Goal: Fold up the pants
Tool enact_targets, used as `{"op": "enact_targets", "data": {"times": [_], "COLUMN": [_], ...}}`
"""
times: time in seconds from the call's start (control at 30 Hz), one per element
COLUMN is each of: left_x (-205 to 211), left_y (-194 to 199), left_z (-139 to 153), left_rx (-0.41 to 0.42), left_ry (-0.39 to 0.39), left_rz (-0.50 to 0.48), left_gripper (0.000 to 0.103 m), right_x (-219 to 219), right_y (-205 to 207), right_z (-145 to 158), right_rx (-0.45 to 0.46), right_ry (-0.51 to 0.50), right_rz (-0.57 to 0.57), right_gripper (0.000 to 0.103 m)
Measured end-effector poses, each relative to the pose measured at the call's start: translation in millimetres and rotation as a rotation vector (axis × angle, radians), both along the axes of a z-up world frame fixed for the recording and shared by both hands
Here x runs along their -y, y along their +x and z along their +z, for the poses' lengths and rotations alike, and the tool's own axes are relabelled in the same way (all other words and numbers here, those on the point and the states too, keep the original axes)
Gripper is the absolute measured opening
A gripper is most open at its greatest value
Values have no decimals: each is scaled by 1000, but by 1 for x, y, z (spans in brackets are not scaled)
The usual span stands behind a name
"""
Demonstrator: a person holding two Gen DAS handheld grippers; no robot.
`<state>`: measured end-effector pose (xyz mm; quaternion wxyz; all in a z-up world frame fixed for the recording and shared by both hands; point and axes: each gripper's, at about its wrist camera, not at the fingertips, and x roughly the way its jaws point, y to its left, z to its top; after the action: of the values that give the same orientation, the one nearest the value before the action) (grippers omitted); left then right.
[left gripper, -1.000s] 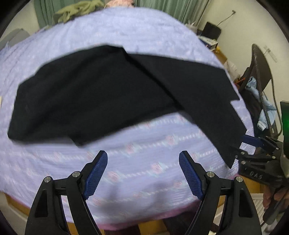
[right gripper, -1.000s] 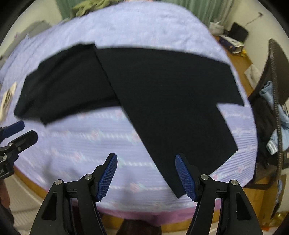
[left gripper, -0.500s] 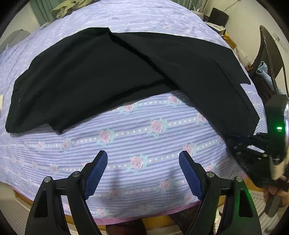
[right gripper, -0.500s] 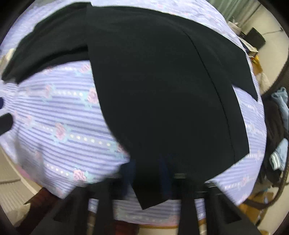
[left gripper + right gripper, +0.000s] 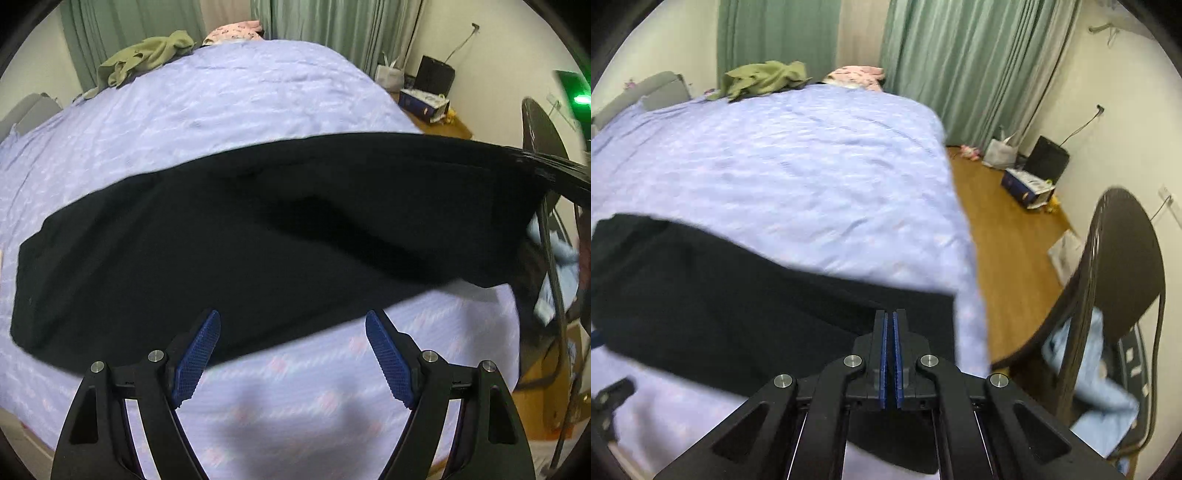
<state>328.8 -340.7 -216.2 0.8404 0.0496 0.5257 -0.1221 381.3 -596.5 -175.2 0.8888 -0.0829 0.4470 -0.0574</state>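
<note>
Black pants (image 5: 258,240) lie across a lavender flowered bedspread (image 5: 221,110). In the right wrist view my right gripper (image 5: 890,317) is shut on the end of a pant leg. That black cloth (image 5: 738,314) runs from its pads off to the left and hangs below the fingers. In the left wrist view the held leg stretches up to the far right, raised over the other leg. My left gripper (image 5: 291,332) is open just above the near edge of the pants, with nothing between its blue pads (image 5: 197,354). Its tip shows at the left edge (image 5: 609,402) of the right wrist view.
A dark chair (image 5: 1126,240) draped with light blue clothes (image 5: 1089,387) stands right of the bed on the wooden floor (image 5: 1004,240). A blue box (image 5: 1027,188) sits by the wall. An olive garment (image 5: 764,79) and a pink one (image 5: 855,75) lie at the bed's far end.
My right gripper has shut on the pant leg's end and lifted it up and over toward the other leg. My left gripper has moved in to the pants' near edge, still open.
</note>
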Motion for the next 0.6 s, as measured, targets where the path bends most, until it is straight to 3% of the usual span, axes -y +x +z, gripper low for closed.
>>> {"op": "enact_targets", "data": {"times": [0.2, 0.4, 0.43, 0.47, 0.53, 0.6], "left_x": [36, 49, 49, 49, 48, 42], "left_y": [39, 57, 58, 57, 51, 38], "left_z": [-12, -24, -24, -24, -20, -14], "left_rx": [23, 2, 2, 4, 22, 63], "left_ry": [27, 57, 57, 57, 59, 67], "left_rz": [14, 51, 50, 47, 19, -13], "left_gripper": [81, 81, 81, 81, 81, 81], "right_x": [51, 81, 87, 97, 101, 92], "right_y": [80, 102, 101, 96, 82, 58], "right_z": [-55, -98, -98, -95, -83, -65], "right_rx": [-114, -190, -198, -191, -153, -106], "right_ry": [6, -120, -100, -53, -1, 31], "right_rz": [-54, -158, -179, -210, -238, -208], "right_gripper": [3, 5, 11, 24, 40, 41]}}
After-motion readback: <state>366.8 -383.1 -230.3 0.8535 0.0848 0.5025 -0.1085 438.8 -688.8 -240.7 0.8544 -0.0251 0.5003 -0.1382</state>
